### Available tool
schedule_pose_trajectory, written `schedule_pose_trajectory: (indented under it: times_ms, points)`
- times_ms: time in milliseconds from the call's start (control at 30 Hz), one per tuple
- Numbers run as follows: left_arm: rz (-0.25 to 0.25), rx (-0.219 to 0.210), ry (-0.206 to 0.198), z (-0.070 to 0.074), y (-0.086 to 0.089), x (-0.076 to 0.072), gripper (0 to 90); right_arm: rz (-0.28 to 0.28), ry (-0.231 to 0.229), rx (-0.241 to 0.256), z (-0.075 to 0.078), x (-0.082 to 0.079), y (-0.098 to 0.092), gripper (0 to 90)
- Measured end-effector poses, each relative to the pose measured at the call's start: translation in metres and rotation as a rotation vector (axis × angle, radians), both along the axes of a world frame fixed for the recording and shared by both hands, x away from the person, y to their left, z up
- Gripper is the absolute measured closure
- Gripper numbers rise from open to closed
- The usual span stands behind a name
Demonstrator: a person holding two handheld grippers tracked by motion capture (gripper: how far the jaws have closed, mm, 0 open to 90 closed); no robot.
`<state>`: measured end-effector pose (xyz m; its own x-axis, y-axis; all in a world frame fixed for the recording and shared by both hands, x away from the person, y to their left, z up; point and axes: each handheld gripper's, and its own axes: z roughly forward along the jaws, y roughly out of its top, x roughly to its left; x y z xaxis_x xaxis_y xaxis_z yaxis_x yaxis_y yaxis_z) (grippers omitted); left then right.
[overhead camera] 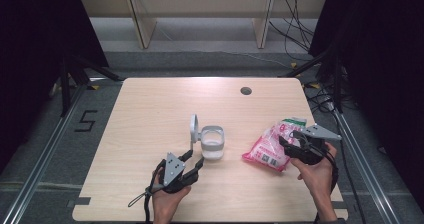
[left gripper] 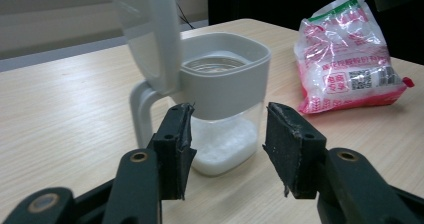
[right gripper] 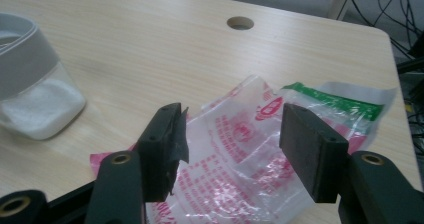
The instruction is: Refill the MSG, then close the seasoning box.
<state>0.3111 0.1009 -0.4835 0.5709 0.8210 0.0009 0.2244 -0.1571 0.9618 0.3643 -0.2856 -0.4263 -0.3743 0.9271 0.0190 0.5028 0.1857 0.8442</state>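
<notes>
From above, we see the lidded container (overhead camera: pixel 212 142) near the middle of the table (overhead camera: pixel 150 114), its lid (overhead camera: pixel 193 128) upright, and the sugar bag (overhead camera: pixel 270 146) toward the right edge. Through the left gripper view, our left gripper (left gripper: pixel 227 136) stands spread just before the container (left gripper: pixel 225 99). Through the right gripper view, our right gripper (right gripper: pixel 230 144) gapes over the bag (right gripper: pixel 250 149), gripping nothing.
</notes>
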Motion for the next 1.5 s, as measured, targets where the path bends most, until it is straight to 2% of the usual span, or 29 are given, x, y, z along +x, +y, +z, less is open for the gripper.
schedule_pose_trajectory:
  times_ms: [33, 67, 100, 133, 167, 233, 267, 300, 367, 400, 433, 533, 633, 667, 700, 733, 767, 800, 833, 867, 900, 967, 1033, 1067, 1100, 1167, 1300, 1400, 1500]
  points:
    - [0.007, -0.004, 0.003, 0.000, 0.003, 0.000, 54.7, 0.005, 0.003, 0.007, -0.001, -0.001, 0.003, 42.5]
    - [0.013, -0.007, -0.001, 0.000, 0.005, 0.001, 55.5, 0.032, 0.000, -0.015, -0.002, 0.000, 0.002, 42.0]
    - [0.017, -0.005, -0.003, 0.000, 0.008, 0.002, 56.3, 0.040, 0.002, -0.001, -0.003, -0.001, 0.004, 41.4]
    - [0.016, -0.002, -0.009, 0.000, 0.010, 0.003, 57.0, 0.046, -0.015, -0.009, -0.004, -0.001, 0.006, 41.2]
    - [0.022, -0.004, -0.006, 0.000, 0.012, 0.004, 57.0, 0.031, 0.003, 0.006, -0.005, -0.003, 0.010, 39.9]
    - [0.032, 0.001, -0.010, 0.001, 0.017, 0.007, 58.8, 0.043, 0.031, 0.031, -0.006, -0.005, 0.014, 37.8]
    - [0.033, -0.004, -0.016, 0.001, 0.020, 0.009, 59.6, 0.069, 0.019, 0.012, -0.007, -0.004, 0.013, 36.9]
    - [0.046, -0.011, -0.004, 0.002, 0.021, 0.008, 60.7, 0.087, 0.023, 0.005, -0.010, -0.005, 0.016, 35.6]
    - [0.055, -0.004, -0.013, 0.002, 0.024, 0.011, 61.5, 0.090, 0.040, 0.030, -0.013, -0.007, 0.022, 34.9]
    - [0.063, -0.003, -0.014, 0.002, 0.025, 0.013, 61.7, 0.114, 0.040, 0.017, -0.014, -0.006, 0.022, 34.6]
    - [0.061, 0.005, -0.016, 0.003, 0.026, 0.013, 63.2, 0.127, 0.036, 0.006, -0.017, -0.006, 0.023, 32.5]
    - [0.064, -0.009, -0.033, 0.005, 0.027, 0.017, 69.2, 0.148, 0.048, 0.006, -0.019, -0.008, 0.027, 30.5]
    - [0.080, 0.015, -0.044, 0.007, 0.027, 0.019, 75.5, 0.164, 0.056, 0.017, -0.019, -0.010, 0.031, 26.4]
    - [0.076, 0.010, -0.033, 0.006, 0.026, 0.020, 77.7, 0.170, 0.060, 0.014, -0.019, -0.011, 0.031, 23.9]
    - [0.080, 0.017, -0.034, 0.006, 0.026, 0.021, 79.6, 0.151, 0.057, 0.022, -0.020, -0.012, 0.033, 21.0]
    - [0.077, 0.019, -0.036, 0.005, 0.026, 0.023, 81.6, 0.163, 0.062, 0.021, -0.021, -0.012, 0.034, 20.4]
    - [0.079, 0.019, -0.036, 0.005, 0.026, 0.023, 83.3, 0.172, 0.048, 0.020, -0.023, -0.012, 0.034, 19.9]
    - [0.077, 0.008, -0.041, 0.004, 0.025, 0.025, 84.1, 0.181, 0.062, 0.013, -0.024, -0.012, 0.035, 17.9]
    - [0.080, 0.018, -0.036, 0.004, 0.026, 0.025, 85.5, 0.183, 0.064, 0.028, -0.025, -0.014, 0.038, 16.1]
    - [0.071, 0.008, -0.031, 0.005, 0.025, 0.026, 86.6, 0.202, 0.054, 0.007, -0.025, -0.013, 0.036, 16.3]
    - [0.066, -0.013, -0.039, 0.005, 0.025, 0.028, 87.4, 0.203, 0.043, 0.008, -0.026, -0.014, 0.037, 16.1]
    - [0.080, 0.012, -0.042, 0.007, 0.025, 0.029, 88.5, 0.221, 0.034, 0.010, -0.026, -0.015, 0.039, 16.2]
    - [0.081, 0.007, -0.041, 0.008, 0.025, 0.031, 88.7, 0.218, 0.020, 0.008, -0.025, -0.016, 0.040, 16.6]
    - [0.087, 0.009, -0.046, 0.008, 0.025, 0.032, 88.8, 0.215, 0.040, 0.013, -0.024, -0.018, 0.042, 17.3]
    - [0.087, 0.011, -0.049, 0.009, 0.025, 0.032, 88.9, 0.227, 0.020, -0.003, -0.025, -0.017, 0.042, 18.0]
    - [0.085, 0.010, -0.047, 0.010, 0.024, 0.033, 89.0, 0.248, 0.033, 0.008, -0.026, -0.017, 0.042, 18.4]
    - [0.093, 0.014, -0.054, 0.013, 0.025, 0.035, 89.0, 0.241, 0.023, -0.007, -0.026, -0.018, 0.044, 20.0]
    - [0.074, 0.006, -0.052, 0.014, 0.023, 0.037, 89.1, 0.261, 0.014, -0.034, -0.026, -0.020, 0.046, 20.2]
    - [0.067, 0.008, -0.046, 0.015, 0.019, 0.037, 89.0, 0.251, 0.019, -0.031, -0.026, -0.023, 0.048, 20.7]
